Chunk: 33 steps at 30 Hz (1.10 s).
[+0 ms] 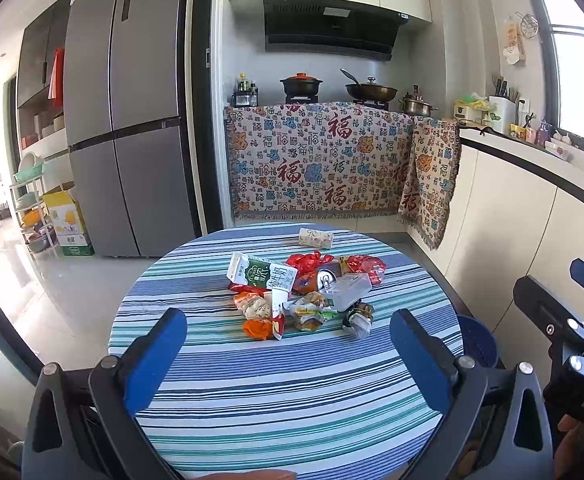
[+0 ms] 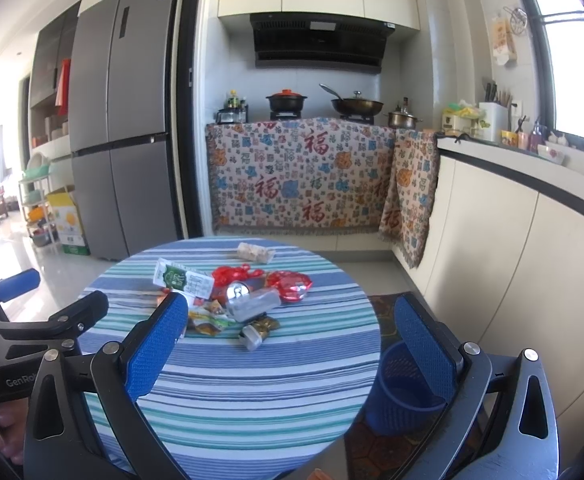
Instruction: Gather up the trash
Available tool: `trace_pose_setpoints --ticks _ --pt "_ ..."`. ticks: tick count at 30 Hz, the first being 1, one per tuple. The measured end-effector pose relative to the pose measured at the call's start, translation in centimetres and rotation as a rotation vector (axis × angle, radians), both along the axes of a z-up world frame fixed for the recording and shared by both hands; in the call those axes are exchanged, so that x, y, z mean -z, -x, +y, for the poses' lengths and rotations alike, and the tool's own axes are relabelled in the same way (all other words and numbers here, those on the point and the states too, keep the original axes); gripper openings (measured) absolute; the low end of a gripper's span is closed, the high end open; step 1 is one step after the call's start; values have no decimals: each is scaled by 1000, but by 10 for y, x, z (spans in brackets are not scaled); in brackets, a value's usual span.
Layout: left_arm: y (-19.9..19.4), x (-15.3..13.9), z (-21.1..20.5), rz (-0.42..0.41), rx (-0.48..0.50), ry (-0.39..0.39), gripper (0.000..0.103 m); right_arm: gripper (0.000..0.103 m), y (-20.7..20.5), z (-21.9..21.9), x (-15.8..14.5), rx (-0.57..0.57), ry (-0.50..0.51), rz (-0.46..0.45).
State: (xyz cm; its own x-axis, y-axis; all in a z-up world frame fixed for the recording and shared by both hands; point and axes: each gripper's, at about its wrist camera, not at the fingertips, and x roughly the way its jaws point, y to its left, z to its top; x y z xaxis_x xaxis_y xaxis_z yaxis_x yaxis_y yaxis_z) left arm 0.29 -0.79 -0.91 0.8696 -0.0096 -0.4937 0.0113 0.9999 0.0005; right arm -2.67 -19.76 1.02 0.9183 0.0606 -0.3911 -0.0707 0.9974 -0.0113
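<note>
A: What is sitting nearest?

B: The left gripper (image 1: pixel 287 354) is hovering over the near edge of the round striped table (image 1: pixel 283 412), fingers spread wide with nothing between them. The right gripper (image 2: pixel 292 344) is likewise gaping and empty. At about three o'clock off the table, one blue mesh bin (image 2: pixel 402 394) is standing on the floor.

A: And the trash?

B: It is lying heaped mid-table, at twelve o'clock from both grippers. One green-and-white carton (image 1: pixel 261 273) with Chinese print is lying flat, long axis running nine to three. One can (image 2: pixel 236 292) is showing its pull-tab end toward the cameras. One clear plastic box (image 1: pixel 346 286) is resting beside it.

A: Farther back?

B: One patterned roll (image 1: pixel 316 237) is lying alone, crosswise. Beyond, a cloth (image 1: pixel 324 160) is repeating "福".
</note>
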Motion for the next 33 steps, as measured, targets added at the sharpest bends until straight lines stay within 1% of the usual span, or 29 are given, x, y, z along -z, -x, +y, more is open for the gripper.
trace_pose_setpoints --ticks 19,33 --pt "0 0 -1 1 3 -1 103 103 -1 -1 0 1 -1 3" --pt "0 3 -2 8 -1 -4 103 103 0 -1 6 1 3 9"
